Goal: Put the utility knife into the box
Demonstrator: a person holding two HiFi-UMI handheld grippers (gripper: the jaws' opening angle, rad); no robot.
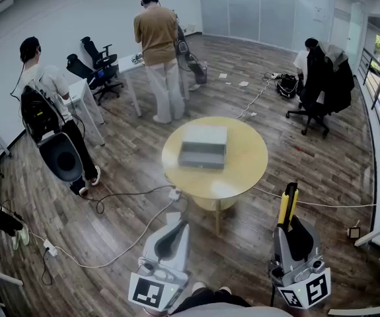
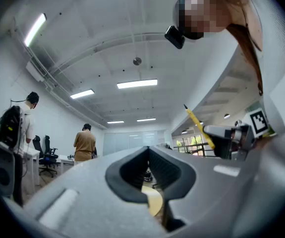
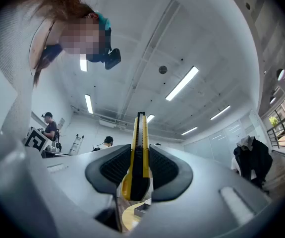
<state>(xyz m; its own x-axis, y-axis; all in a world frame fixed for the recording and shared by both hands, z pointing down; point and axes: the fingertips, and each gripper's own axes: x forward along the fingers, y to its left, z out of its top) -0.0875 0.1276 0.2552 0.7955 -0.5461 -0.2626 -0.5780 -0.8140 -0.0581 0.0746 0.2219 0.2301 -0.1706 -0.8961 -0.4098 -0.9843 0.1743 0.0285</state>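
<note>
Your utility knife point(image 1: 287, 207) has its lower end buried in the right gripper point(image 1: 289, 235). The box point(image 1: 203, 146) is too small overhead to read, possibly open; only its corner peeks beneath those jaws.

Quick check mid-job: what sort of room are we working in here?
Probably an open office or lab: wheeled office chairs beside white desks, glass partition walls at the far end, and wood flooring.
</note>
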